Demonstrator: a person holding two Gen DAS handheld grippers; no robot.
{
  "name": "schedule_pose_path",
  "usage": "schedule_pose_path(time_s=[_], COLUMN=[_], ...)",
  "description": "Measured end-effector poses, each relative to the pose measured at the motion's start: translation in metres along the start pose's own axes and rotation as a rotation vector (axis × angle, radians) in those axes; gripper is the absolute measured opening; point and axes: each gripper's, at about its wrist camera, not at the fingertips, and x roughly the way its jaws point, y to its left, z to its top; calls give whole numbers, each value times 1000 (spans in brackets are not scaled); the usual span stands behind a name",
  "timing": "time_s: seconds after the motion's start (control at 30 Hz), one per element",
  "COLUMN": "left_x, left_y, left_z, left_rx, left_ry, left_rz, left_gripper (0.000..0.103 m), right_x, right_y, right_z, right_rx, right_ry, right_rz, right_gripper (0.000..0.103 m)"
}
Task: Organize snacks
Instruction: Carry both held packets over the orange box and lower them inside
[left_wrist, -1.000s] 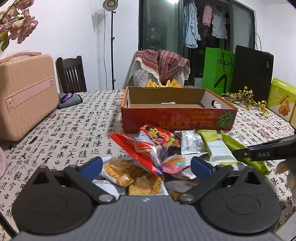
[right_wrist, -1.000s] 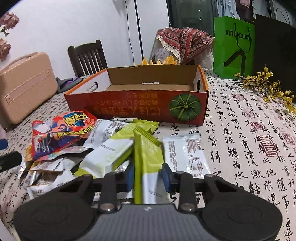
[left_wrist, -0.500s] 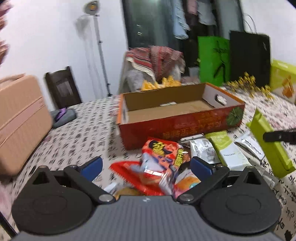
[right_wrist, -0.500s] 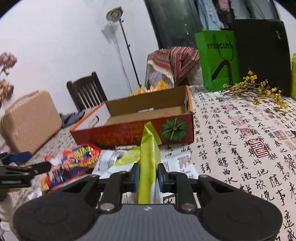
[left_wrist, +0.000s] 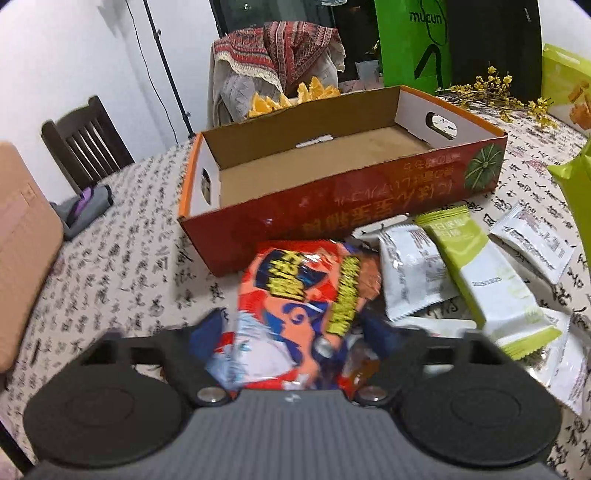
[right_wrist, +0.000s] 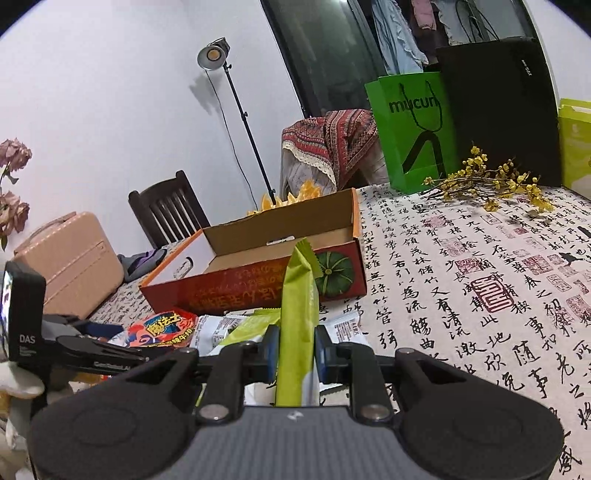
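Note:
A red snack bag lies in front of the empty orange cardboard box. My left gripper has it between its closing jaws, and both blue pads touch its sides. My right gripper is shut on a long green snack packet, held upright above the table before the box. That packet shows at the right edge of the left wrist view. The left gripper and the red bag appear at the left of the right wrist view.
White packets and a green-and-white packet lie right of the red bag. A pink suitcase and a dark chair stand at the left. A green bag, a black bag and yellow flowers are behind.
My left gripper has moved forward over the red bag and narrowed its jaws around it. My right gripper has lifted the green packet off the table and tilted it upright.

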Motion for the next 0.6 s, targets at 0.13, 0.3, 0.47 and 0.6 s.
schedule_pose_path(time_s=[0.13,0.3,0.47,0.6], left_x=[-3,-15,-30,-47], left_y=[2,6,10,15], left_z=[-1,-6,-13,-16], left_rx=[-26,-43,-84,-117], left_ry=[-3,-46,-86,-137], left_rz=[-13,-26,-20,-16], left_gripper=[57,56,56,56], right_x=[-3,-5,-9,-13], right_y=[1,5,9,14], right_z=[-1,-3,-2,-1], right_rx=[2,1,-5,-11], right_ry=[-4,-8,-20,-33], right_rz=[5,9,12,18], right_gripper=[19,19,19,19])
